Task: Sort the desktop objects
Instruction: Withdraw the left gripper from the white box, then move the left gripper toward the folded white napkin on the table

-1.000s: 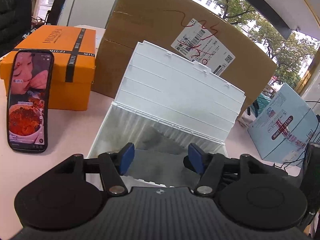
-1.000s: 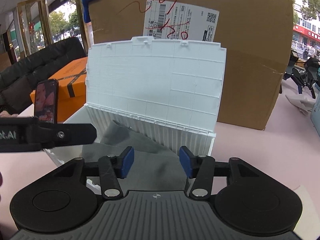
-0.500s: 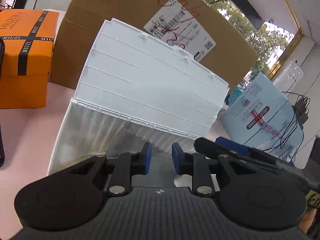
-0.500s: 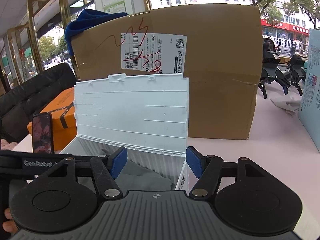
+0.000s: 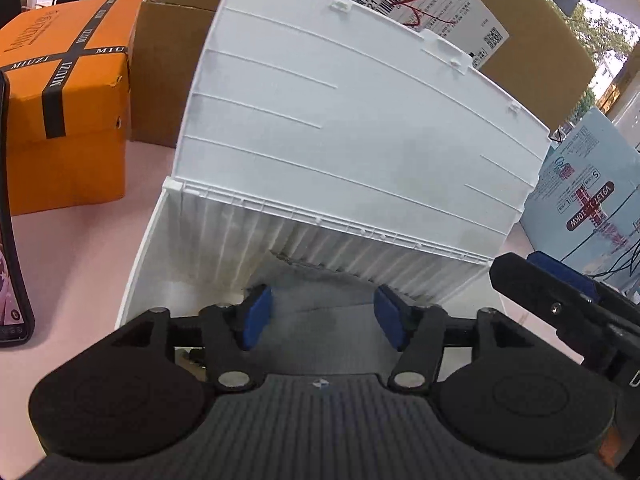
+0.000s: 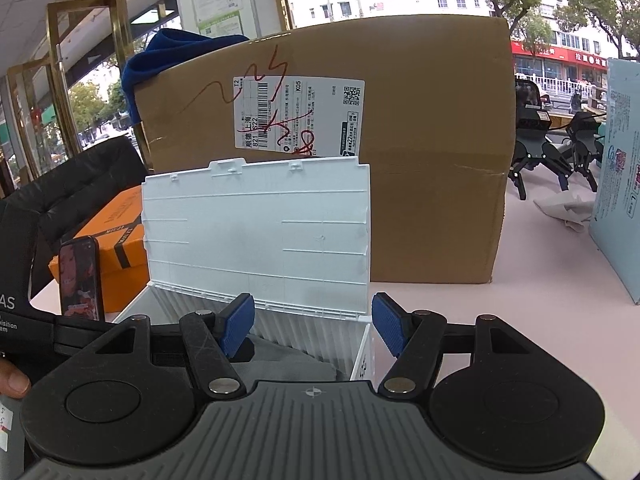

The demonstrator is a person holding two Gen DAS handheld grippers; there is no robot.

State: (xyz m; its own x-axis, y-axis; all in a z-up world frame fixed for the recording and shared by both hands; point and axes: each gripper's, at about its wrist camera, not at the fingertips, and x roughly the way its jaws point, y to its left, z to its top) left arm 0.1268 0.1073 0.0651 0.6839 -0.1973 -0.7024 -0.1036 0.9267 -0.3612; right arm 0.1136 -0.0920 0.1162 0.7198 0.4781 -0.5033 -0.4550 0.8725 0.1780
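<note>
A white plastic box (image 5: 168, 264) stands on the pink table with its lid (image 5: 352, 132) raised upright. A grey cloth (image 5: 316, 320) lies inside it. My left gripper (image 5: 322, 322) is open, low over the cloth, with nothing between its blue pads. In the right wrist view the same box (image 6: 360, 356) and lid (image 6: 256, 236) sit straight ahead, the grey cloth (image 6: 292, 364) showing inside. My right gripper (image 6: 314, 326) is open above the box's near right corner and holds nothing. Its finger (image 5: 560, 300) shows at the right of the left wrist view.
A large cardboard box (image 6: 420, 160) stands behind the white box, a blue cloth (image 6: 172, 52) on top. An orange box (image 5: 68, 100) and a propped phone (image 6: 80, 276) are to the left. A light blue carton (image 5: 588, 208) leans at the right. A hand (image 6: 12, 380) holds the left gripper.
My left gripper went from open to nearly shut, then opened again over the cloth, moving closer to the box. My right gripper rose and pulled back, staying open.
</note>
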